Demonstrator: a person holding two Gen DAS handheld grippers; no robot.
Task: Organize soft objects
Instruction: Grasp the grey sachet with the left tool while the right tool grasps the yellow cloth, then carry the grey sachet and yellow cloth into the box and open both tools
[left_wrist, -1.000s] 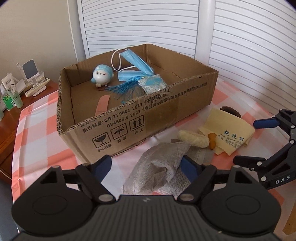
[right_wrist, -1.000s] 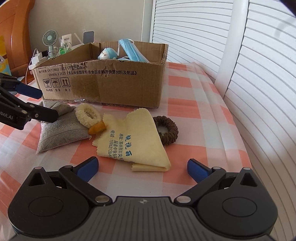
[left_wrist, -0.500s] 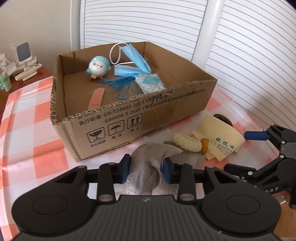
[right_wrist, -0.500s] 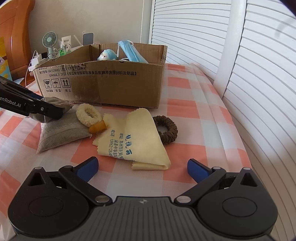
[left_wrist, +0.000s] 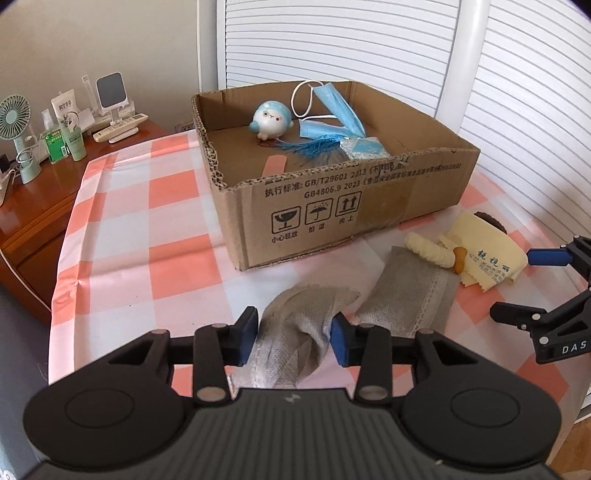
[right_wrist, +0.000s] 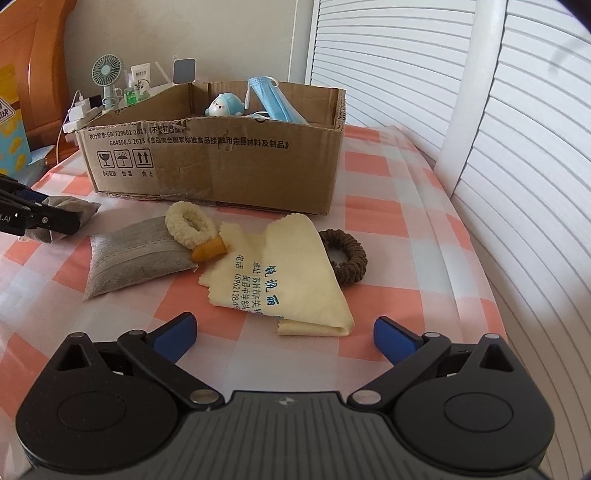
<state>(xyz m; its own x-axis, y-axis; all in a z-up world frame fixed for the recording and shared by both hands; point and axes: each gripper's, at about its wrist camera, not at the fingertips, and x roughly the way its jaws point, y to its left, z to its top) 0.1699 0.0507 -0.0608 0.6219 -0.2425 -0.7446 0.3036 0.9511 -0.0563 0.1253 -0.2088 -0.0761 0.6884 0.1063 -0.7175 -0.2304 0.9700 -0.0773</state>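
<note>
My left gripper (left_wrist: 294, 338) is shut on a grey fabric pouch (left_wrist: 299, 328) and holds it above the checked tablecloth, in front of the cardboard box (left_wrist: 354, 199). A second grey pouch (left_wrist: 406, 291) lies on the cloth, also in the right wrist view (right_wrist: 136, 258). A cream scrunchie (right_wrist: 186, 223), a yellow cloth (right_wrist: 284, 273) and a brown scrunchie (right_wrist: 347, 256) lie beside it. My right gripper (right_wrist: 284, 338) is open and empty, just short of the yellow cloth. The box holds a blue plush toy (left_wrist: 271, 120), blue face masks (left_wrist: 332, 114) and a tissue pack (left_wrist: 364, 147).
A wooden side table (left_wrist: 44, 184) at the left carries a small fan (left_wrist: 14, 125), bottles and a phone stand. White louvred doors (left_wrist: 332, 40) stand behind and to the right. The table edge runs along the right side.
My left gripper closed on one grey pouch, lifted it and drew it back and left, away from the second pouch. The right gripper stayed open and barely moved.
</note>
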